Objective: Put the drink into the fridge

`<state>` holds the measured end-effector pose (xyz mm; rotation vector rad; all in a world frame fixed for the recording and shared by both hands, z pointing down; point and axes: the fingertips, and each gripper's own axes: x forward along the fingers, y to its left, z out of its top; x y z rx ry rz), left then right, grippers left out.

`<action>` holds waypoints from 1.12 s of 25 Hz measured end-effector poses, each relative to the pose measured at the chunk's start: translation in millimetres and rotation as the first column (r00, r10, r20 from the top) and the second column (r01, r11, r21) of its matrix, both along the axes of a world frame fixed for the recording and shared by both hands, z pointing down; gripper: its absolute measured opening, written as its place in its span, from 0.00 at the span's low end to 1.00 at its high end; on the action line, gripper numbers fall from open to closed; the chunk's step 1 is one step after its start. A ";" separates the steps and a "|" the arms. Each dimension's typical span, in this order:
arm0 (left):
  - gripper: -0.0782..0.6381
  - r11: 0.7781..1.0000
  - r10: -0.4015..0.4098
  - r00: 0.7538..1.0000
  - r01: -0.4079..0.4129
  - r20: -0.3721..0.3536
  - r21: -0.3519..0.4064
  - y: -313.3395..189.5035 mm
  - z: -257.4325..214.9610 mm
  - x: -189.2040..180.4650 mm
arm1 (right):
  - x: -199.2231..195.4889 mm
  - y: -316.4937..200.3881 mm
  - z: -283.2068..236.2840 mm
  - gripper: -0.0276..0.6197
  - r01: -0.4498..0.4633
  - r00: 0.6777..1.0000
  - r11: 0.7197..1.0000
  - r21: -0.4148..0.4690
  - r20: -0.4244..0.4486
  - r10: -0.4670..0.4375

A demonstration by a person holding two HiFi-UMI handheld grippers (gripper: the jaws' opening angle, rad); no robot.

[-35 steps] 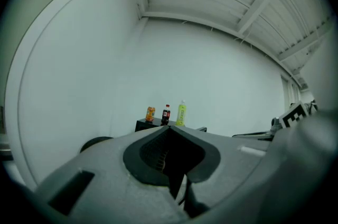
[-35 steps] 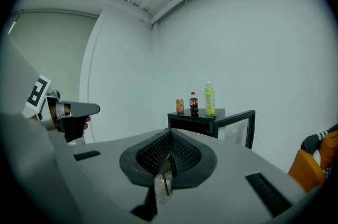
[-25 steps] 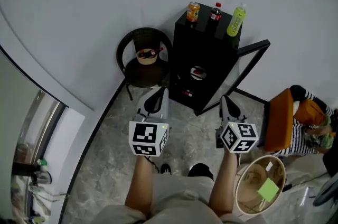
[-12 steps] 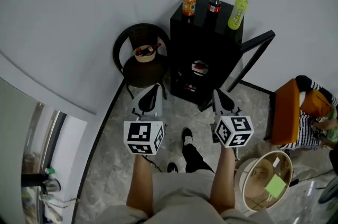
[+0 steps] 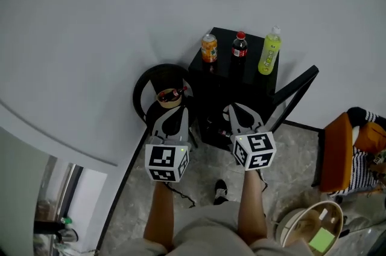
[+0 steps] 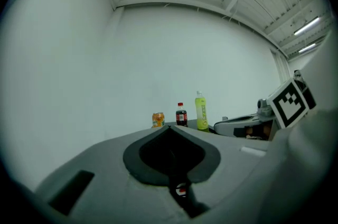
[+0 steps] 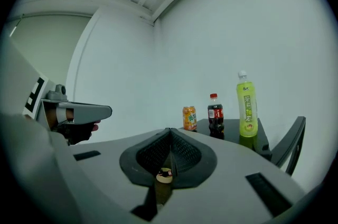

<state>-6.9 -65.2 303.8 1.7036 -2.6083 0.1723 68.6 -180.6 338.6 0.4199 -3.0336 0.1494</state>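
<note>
The left hand-held gripper (image 6: 170, 127) and right hand-held gripper (image 7: 171, 128) are clenched, empty; the cola bottle (image 5: 239, 46) looks light, rigid, slick, so grasp mid-body.

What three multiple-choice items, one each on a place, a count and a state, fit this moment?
1. Where do the drinks stand?
A. On the chair
B. On top of the fridge
C. On the floor

2. How many drinks are there?
A. Two
B. Three
C. Four

3. How do the right gripper's jaws stand?
A. Shut, with nothing held
B. Wide open
C. Shut on a bottle

Answers:
1. B: all the drinks stand in a row on the fridge's black top.
2. B: a can, a cola bottle and a green bottle.
3. A: the right gripper view shows the jaws meeting, with the drinks well beyond them.
</note>
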 end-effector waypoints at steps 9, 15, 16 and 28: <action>0.12 0.999 -0.020 0.999 0.022 -0.043 0.039 -62.7 -3.4 -49.2 | -51.9 -93.3 7.4 0.05 -0.087 0.996 0.996 -0.017 0.005 0.087; 0.12 0.999 -0.018 0.993 0.021 -0.116 0.031 -93.4 25.3 -68.9 | -74.0 -109.8 21.9 0.05 -0.070 0.997 0.997 -0.017 -0.037 0.069; 0.12 0.999 -0.010 0.993 0.015 -0.121 0.036 -96.8 26.4 -73.0 | -78.3 -111.7 22.2 0.05 -0.077 0.996 0.997 -0.017 -0.036 0.076; 0.12 0.989 0.143 0.979 -0.135 -0.148 0.064 -151.8 37.4 -198.2 | -181.6 -129.0 23.3 0.26 -0.174 0.983 0.985 0.012 -0.057 0.174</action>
